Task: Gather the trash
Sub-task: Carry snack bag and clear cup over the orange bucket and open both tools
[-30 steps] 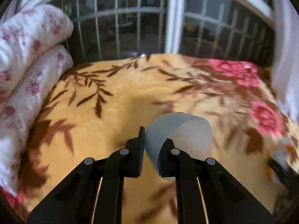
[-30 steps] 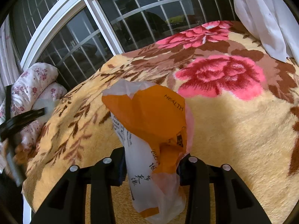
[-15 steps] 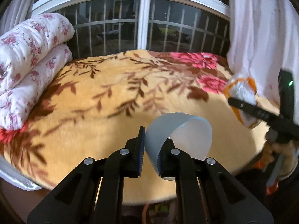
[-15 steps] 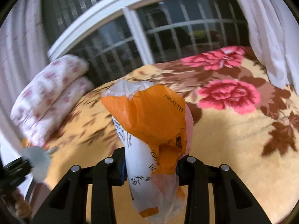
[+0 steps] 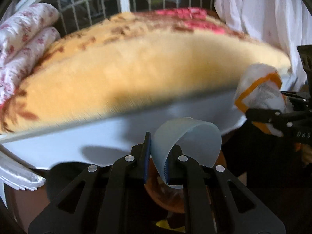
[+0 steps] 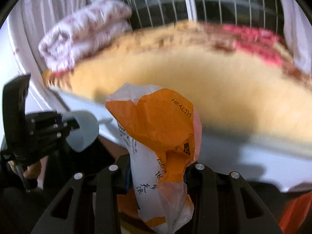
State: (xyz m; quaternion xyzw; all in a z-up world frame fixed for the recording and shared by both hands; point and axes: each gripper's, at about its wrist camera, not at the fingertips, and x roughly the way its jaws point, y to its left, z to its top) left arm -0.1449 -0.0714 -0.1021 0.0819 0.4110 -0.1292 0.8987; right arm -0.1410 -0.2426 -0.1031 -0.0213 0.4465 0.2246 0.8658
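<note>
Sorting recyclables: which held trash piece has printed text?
The crumpled orange-and-white plastic wrapper in the right hand-held gripper; the pale blue curled strip is plain.

left gripper (image 5: 157, 161): matte black linkage arms, triangular cut-outs, silver round screws, blue ribbed pads (image 5: 147, 156). right gripper (image 6: 157, 175): same black arms, silver screws. bare skin-toned hand (image 6: 32, 172) below left gripper's black body.

Place: a home bedroom.
Bed: yellow floral blanket (image 5: 148, 58) spread over a white bed base (image 5: 109, 134).
Bedding: folded white quilt (image 5: 23, 44) with pink flowers, at the blanket's left end.
Window: barred window (image 5: 101, 5) behind the bed.
Curtain: white curtain (image 5: 259, 13), right of the window.
</note>
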